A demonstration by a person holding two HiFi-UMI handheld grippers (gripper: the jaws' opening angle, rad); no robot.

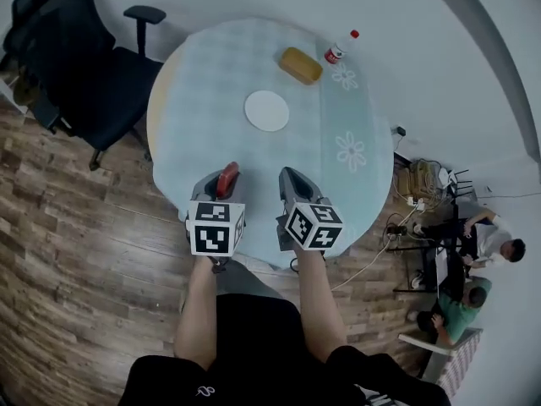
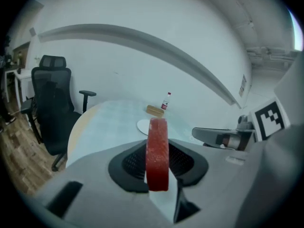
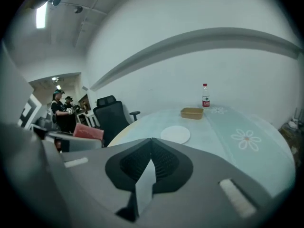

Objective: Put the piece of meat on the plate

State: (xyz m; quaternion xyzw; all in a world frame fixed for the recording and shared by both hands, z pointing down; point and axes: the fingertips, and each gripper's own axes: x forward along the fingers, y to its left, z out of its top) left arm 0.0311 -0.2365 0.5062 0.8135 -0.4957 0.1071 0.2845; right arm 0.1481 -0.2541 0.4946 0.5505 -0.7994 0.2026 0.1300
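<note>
A red slab of meat (image 2: 157, 153) stands on edge between the jaws of my left gripper (image 2: 159, 163), which is shut on it; in the head view the meat (image 1: 226, 179) sticks out over the near part of the round table. The white plate (image 1: 267, 110) lies flat at the table's middle, well beyond both grippers, and it shows too as the plate (image 2: 144, 126) and the plate (image 3: 175, 134). My right gripper (image 3: 151, 153) is shut with nothing in it and hangs beside the left one (image 1: 222, 184) as the right gripper (image 1: 292, 186). The held meat (image 3: 88, 131) appears at the left of the right gripper view.
A tan rectangular box (image 1: 301, 65) and a small red-capped bottle (image 1: 336, 53) stand at the table's far side. A black office chair (image 1: 80, 74) is left of the table (image 1: 194, 100). Cables and seated people (image 1: 473, 252) are at the right on the floor.
</note>
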